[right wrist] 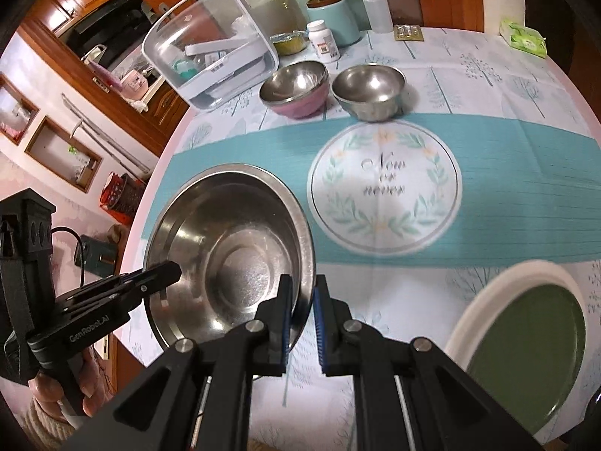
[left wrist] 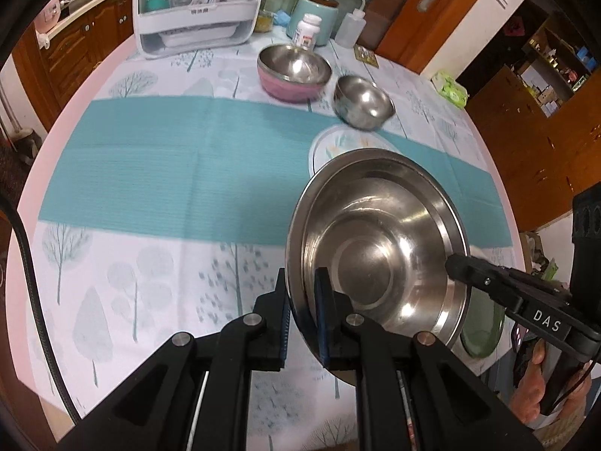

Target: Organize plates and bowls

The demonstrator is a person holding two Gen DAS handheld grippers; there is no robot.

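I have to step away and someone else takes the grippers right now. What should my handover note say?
Left gripper: shut on the near rim of the large steel basin.
Right gripper: shut on the opposite rim; the basin is tilted between them.
On the table: pink bowl, small steel bowl, printed plate, green plate.
Done: nothing stacked yet.
Left: set the basin down, group bowls and plates.

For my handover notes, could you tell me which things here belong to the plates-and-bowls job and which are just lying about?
Job: large steel bowl, pink bowl, small steel bowl, floral plate, green plate.
Lying about: storage box, pill bottle, squeeze bottle, teal canister, tissue pack.
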